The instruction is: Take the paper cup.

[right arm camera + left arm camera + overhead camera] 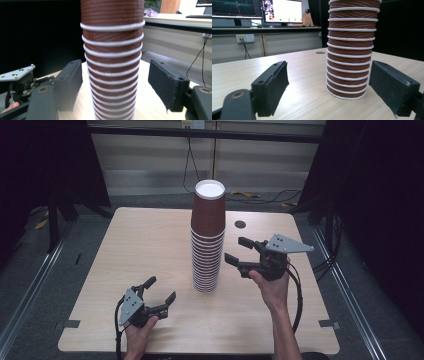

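Note:
A tall stack of brown ribbed paper cups (207,240) with white rims stands upside down at the middle of the wooden table (145,245). My left gripper (161,288) is low over the table's near left, jaws apart and empty, aimed toward the stack's base (348,75). My right gripper (234,248) hovers to the right of the stack at about mid height, open. In the right gripper view the stack (112,62) rises just beyond the two pads, with a gap on each side and no contact. The left gripper (20,77) also appears there, lower left.
A round cable hole (240,224) lies in the tabletop behind the right gripper. Dark frame posts and floor rails flank the table. Monitors (282,10) and a wall socket (245,38) stand on the far side of the room.

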